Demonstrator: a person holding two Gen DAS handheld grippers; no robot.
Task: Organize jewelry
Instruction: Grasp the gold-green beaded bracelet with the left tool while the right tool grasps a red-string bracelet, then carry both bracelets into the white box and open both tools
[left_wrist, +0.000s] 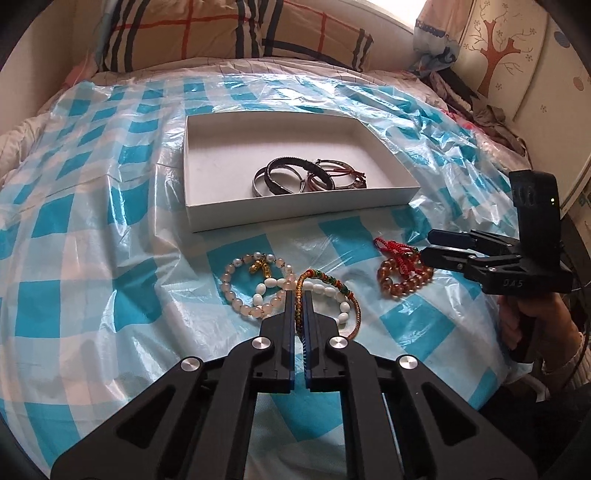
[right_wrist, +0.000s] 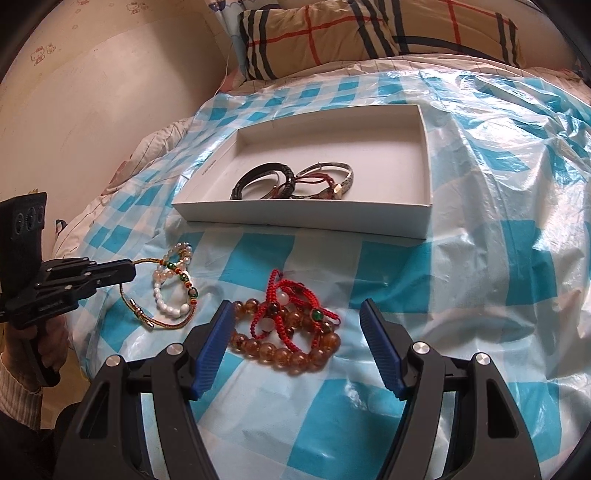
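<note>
The left gripper is clamped on the braided cord bracelet; the right gripper gapes wide over the amber beads, touching nothing

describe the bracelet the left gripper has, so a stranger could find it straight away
Start at the white box on the checked plastic sheet; nearer the camera lie loose bracelets. It is the braided cord bracelet, pinched by the left gripper: thin woven cord, while its neighbours are chunky beads.

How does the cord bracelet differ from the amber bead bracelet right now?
The cord bracelet is a thin braid in gold, red and green; the amber bead bracelet is a ring of large round beads. The left gripper is shut on the cord bracelet; the amber bead bracelet lies untouched between the right gripper's open jaws. Both are outside the white box.
</note>
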